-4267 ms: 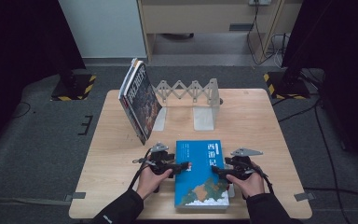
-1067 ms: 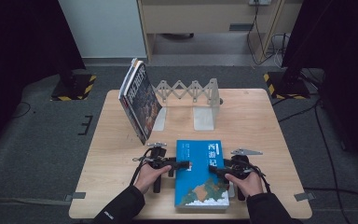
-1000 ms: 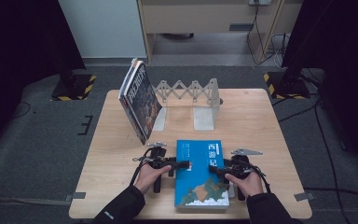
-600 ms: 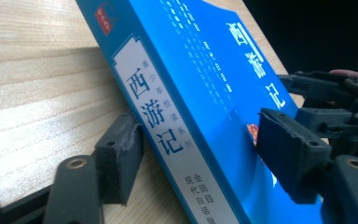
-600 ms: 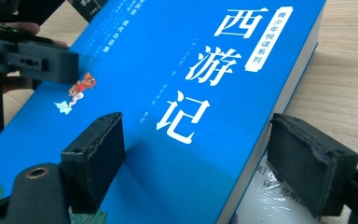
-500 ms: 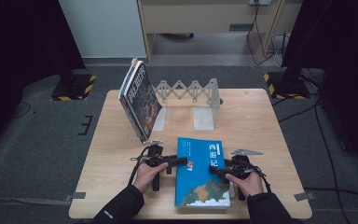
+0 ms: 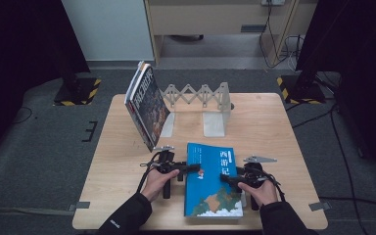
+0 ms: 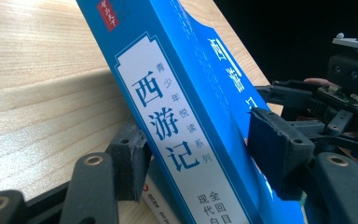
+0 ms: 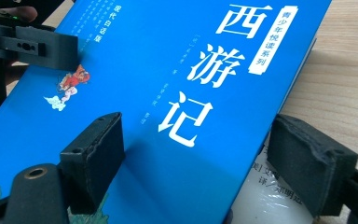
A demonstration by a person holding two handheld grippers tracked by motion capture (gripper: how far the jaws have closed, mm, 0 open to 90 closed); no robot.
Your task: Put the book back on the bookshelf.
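A blue book (image 7: 214,181) with white Chinese title lettering lies at the front middle of the wooden table (image 7: 274,127). My left gripper (image 7: 193,168) reaches in from the book's left side. In the left gripper view it (image 8: 205,158) is shut on the blue book (image 8: 177,126) across the spine, one pad under it and one on the cover, and that edge is tilted up. My right gripper (image 7: 223,178) is at the book's right edge. In the right gripper view it (image 9: 200,161) stands open, one pad over the cover (image 9: 168,93), the other beyond the edge. Something white and printed (image 9: 261,200) shows beneath.
A second book (image 7: 147,105) stands tilted at the back left, leaning by a grey expanding rack (image 7: 203,95) with metal end plates (image 7: 214,125). Bare wood lies right of the rack. Dark floor with cables surrounds the table.
The left gripper has moved in against the book's spine and closed across it. The book's left edge has risen slightly and the book has shifted a little. The right gripper has hardly moved.
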